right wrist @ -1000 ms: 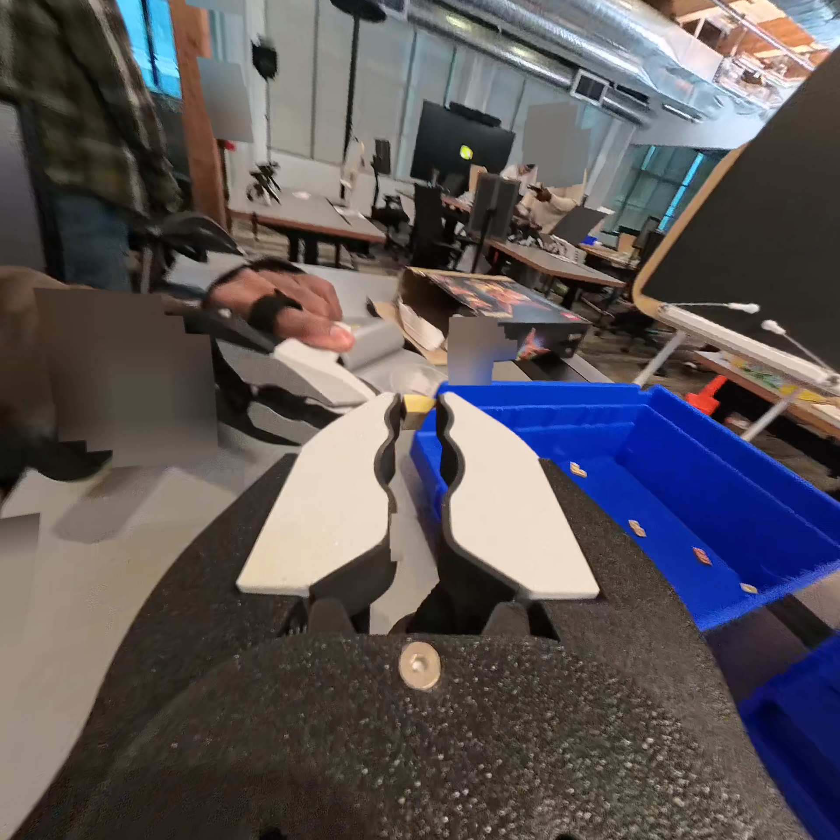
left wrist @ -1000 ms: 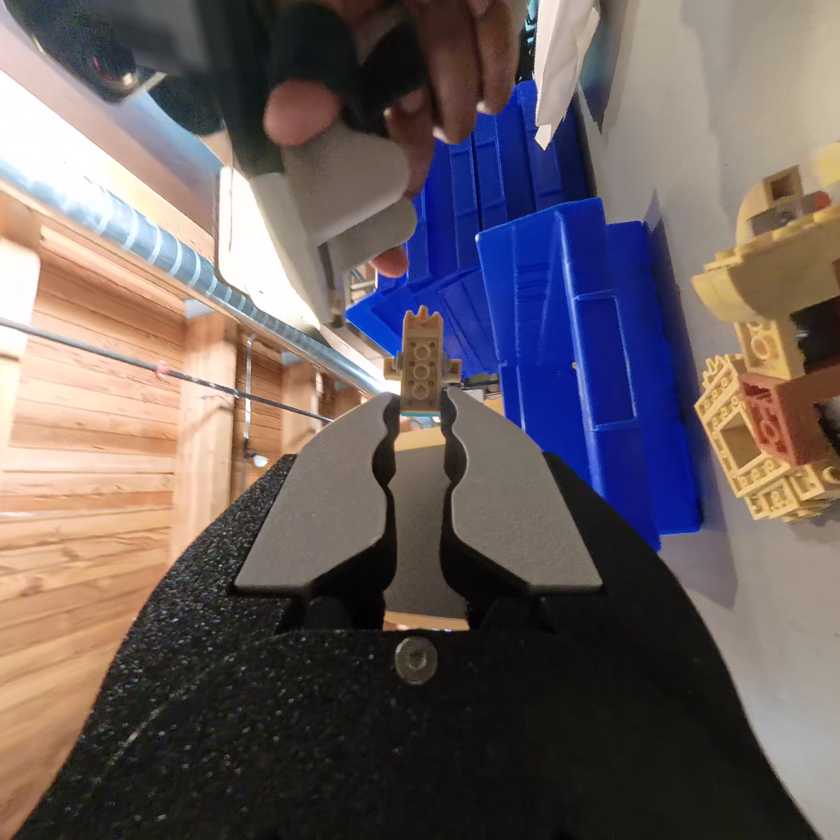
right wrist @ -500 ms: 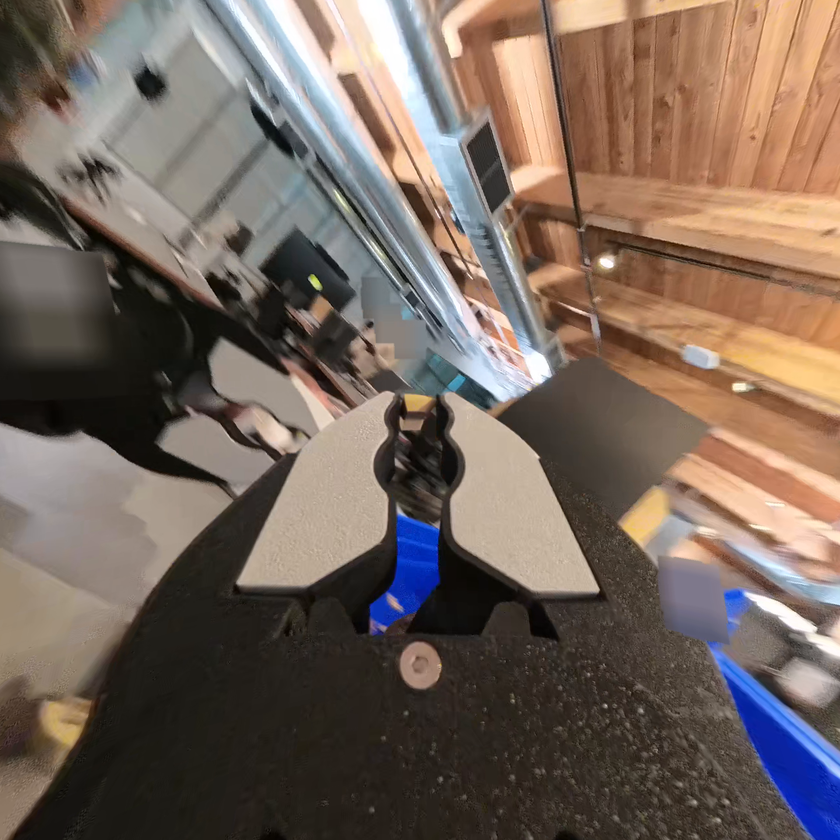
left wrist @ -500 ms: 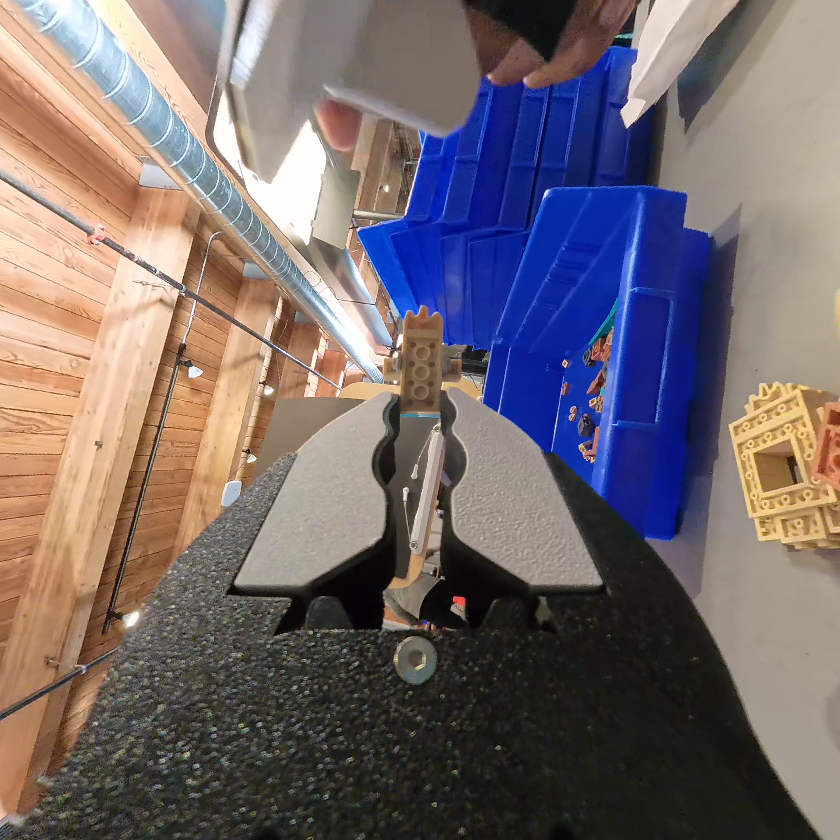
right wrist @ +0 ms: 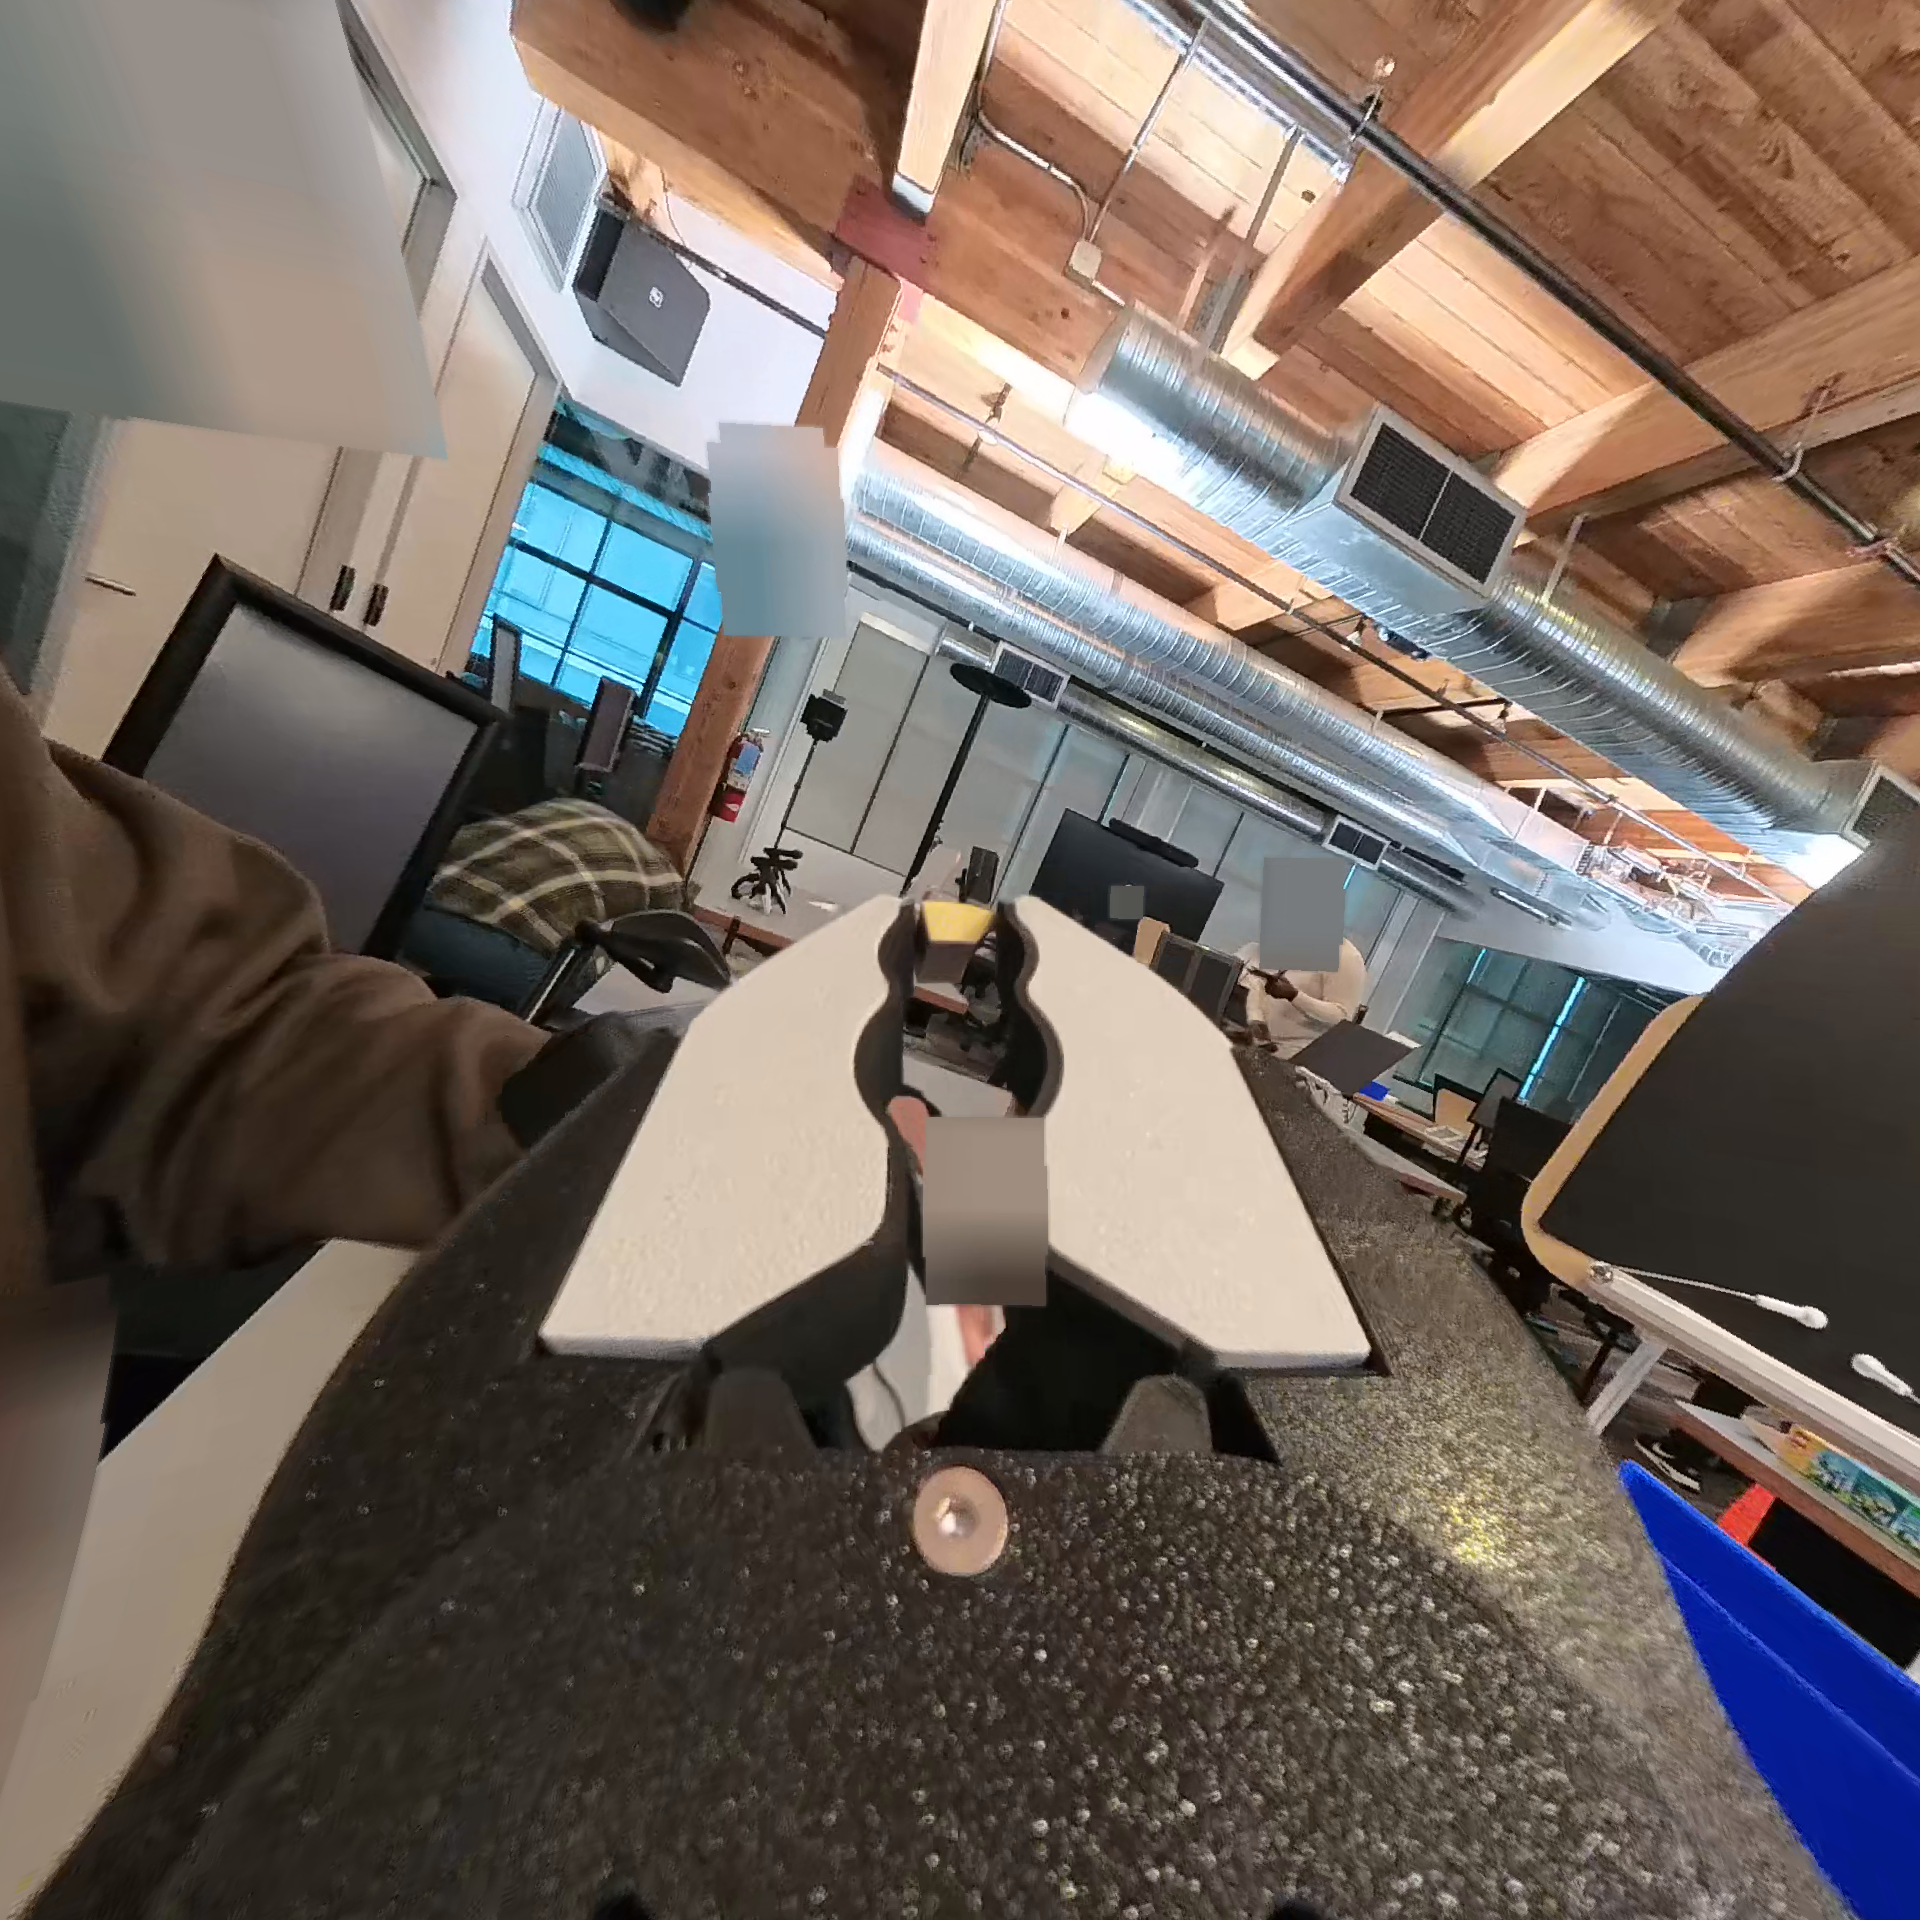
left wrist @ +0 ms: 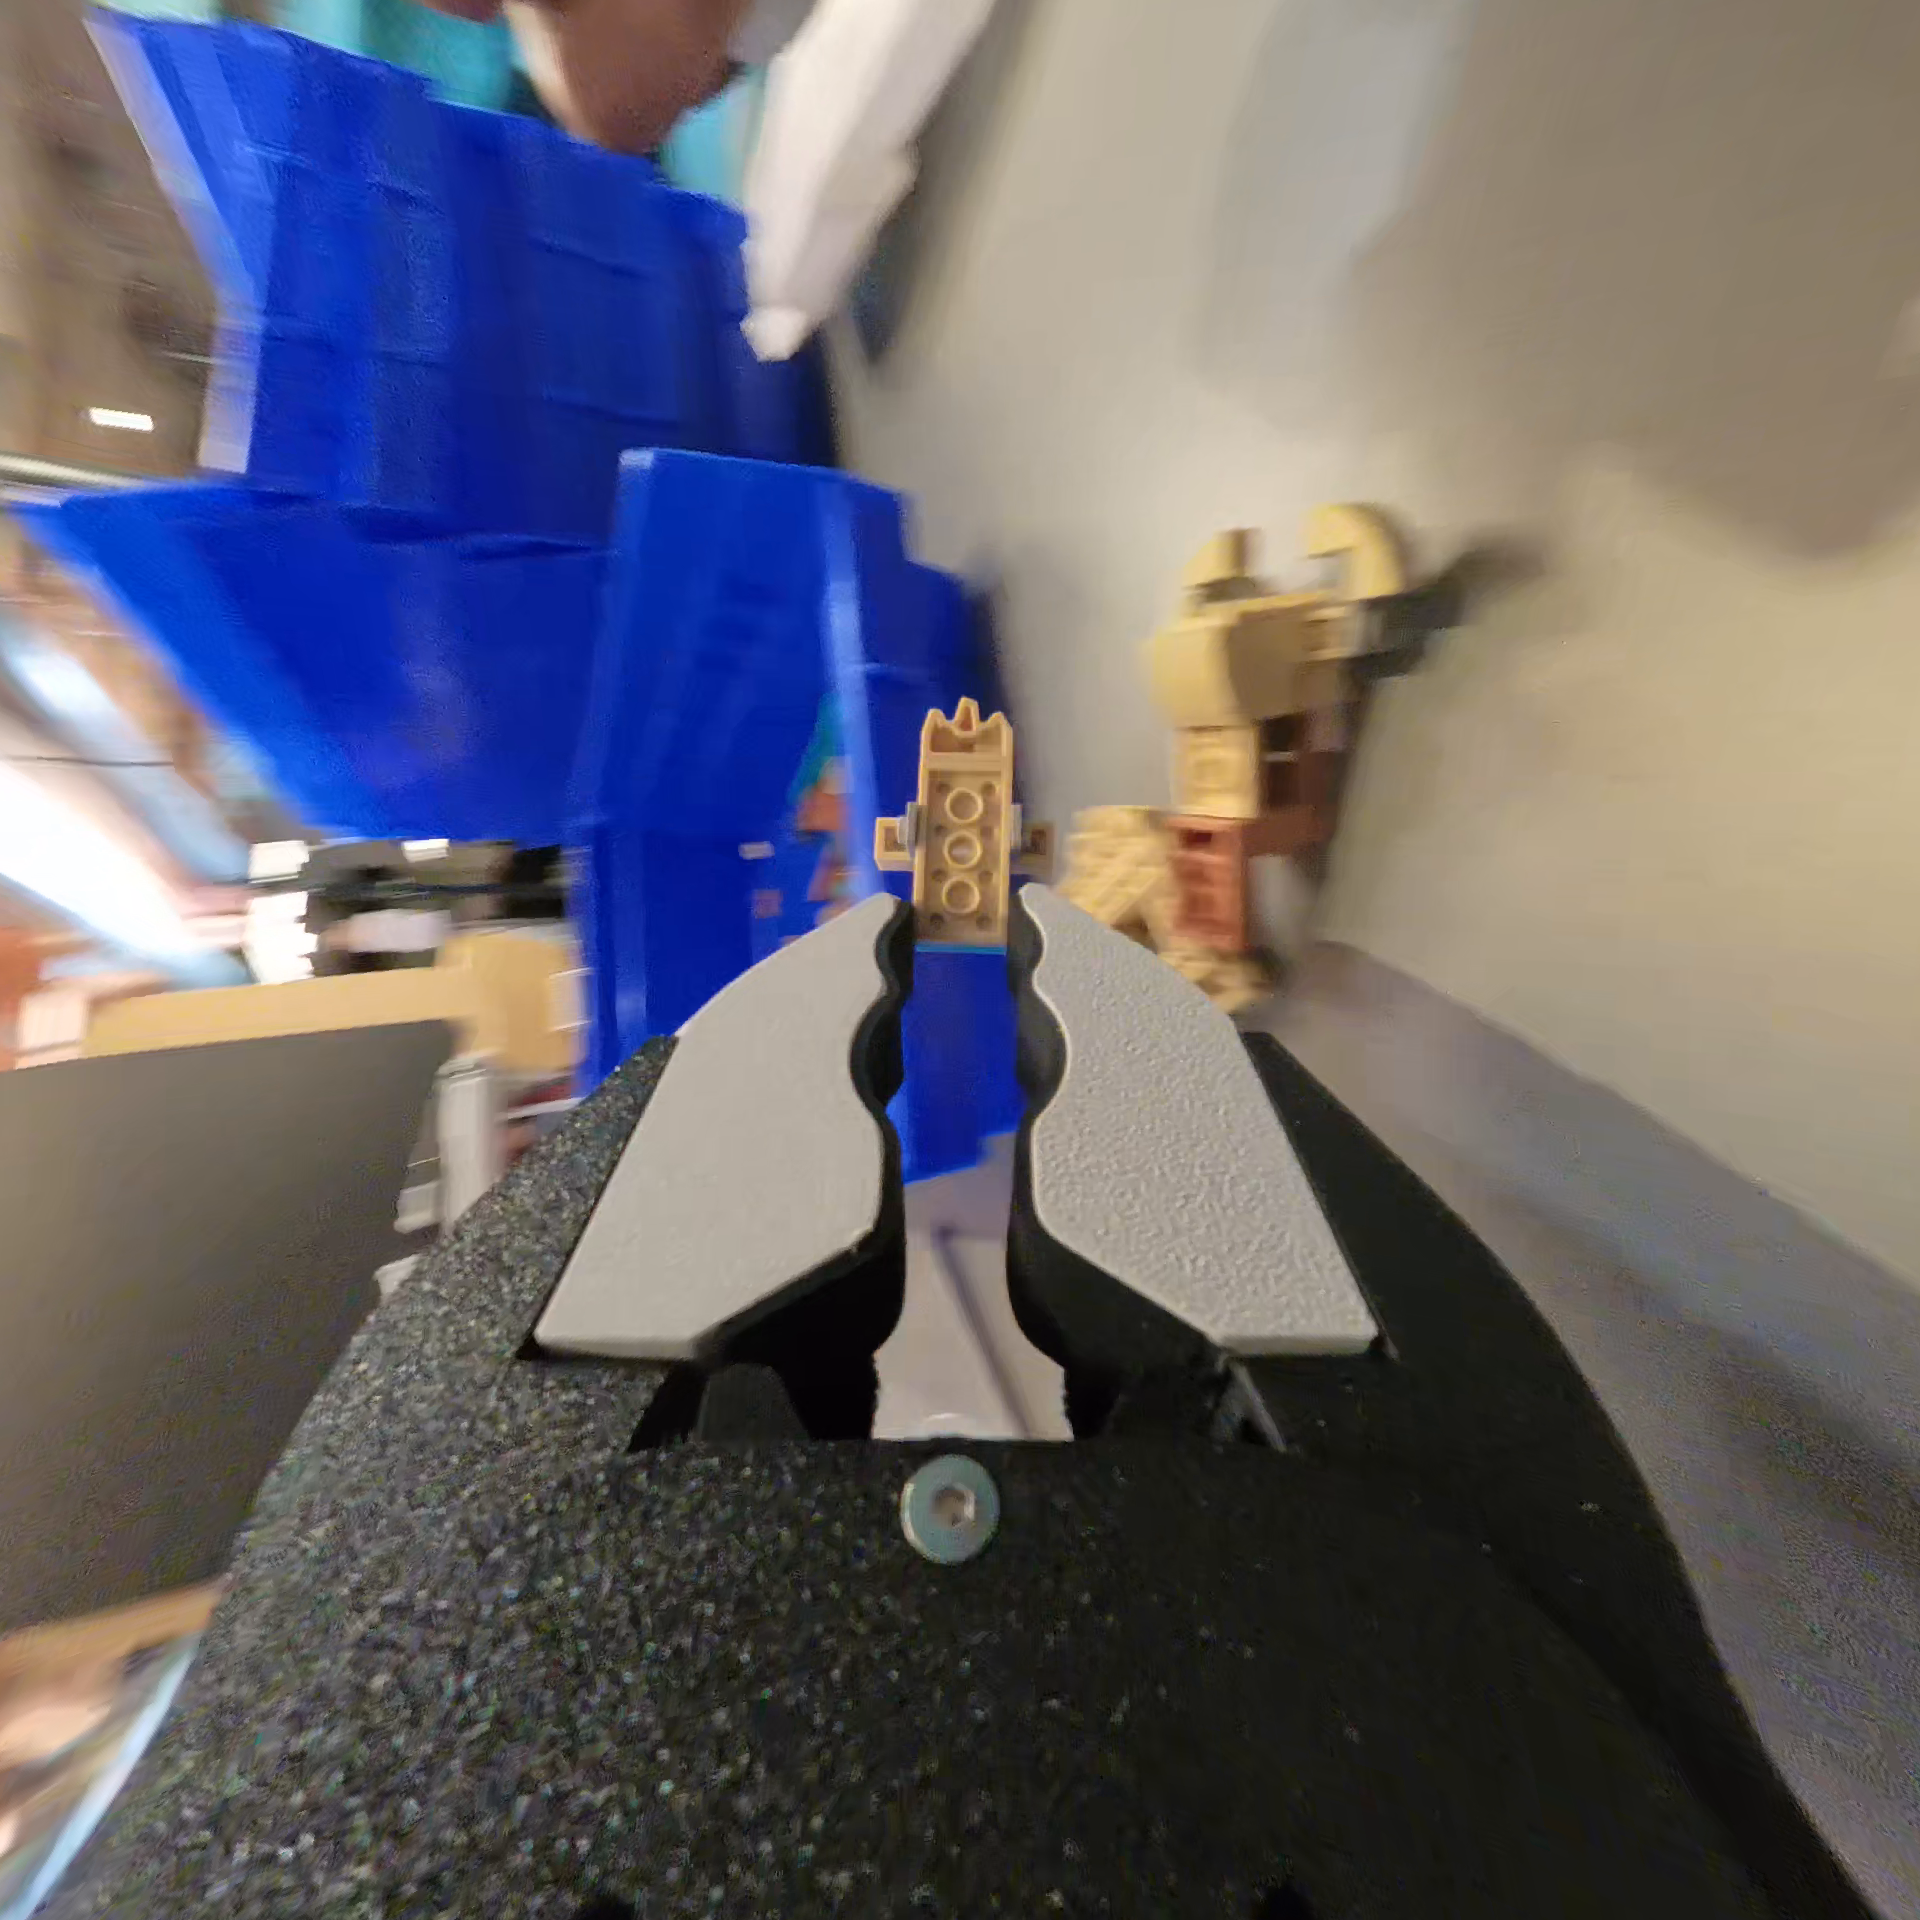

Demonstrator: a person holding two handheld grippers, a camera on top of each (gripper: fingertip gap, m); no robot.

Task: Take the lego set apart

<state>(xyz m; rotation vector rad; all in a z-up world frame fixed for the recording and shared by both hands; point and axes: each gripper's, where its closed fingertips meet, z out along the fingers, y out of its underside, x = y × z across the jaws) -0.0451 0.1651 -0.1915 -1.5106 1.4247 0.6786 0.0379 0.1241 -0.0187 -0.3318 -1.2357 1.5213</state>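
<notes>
Left tool [left wrist: 961,914] is clamped on a small tan studded plastic brick piece [left wrist: 964,844] with little side tabs and a notched top. It sticks up out of the fingertips at frame centre, and both grey pads look pressed on its lower end. Just past it, right of centre, a blurry tan and reddish-brown brick build [left wrist: 1236,769] sits on the grey counter [left wrist: 1558,935]. Stacked blue plastic bins [left wrist: 540,582] fill the left and upper left, but that whole view is smeared, so don't trust the details.

Right tool [right wrist: 956,920] is pinching a tiny yellow-topped block [right wrist: 954,923] right at its tips, centre frame. It's pointed up and away from the counter: a brown sleeve [right wrist: 208,1039] at the left edge, a blue bin corner [right wrist: 1787,1704] at lower right, then office desks and monitors, then silver ducting [right wrist: 1195,623] and wooden beams across the top.

My read is both pieces are in hand, mid-air. Joining them would mean swinging the two tools to face each other first
</notes>
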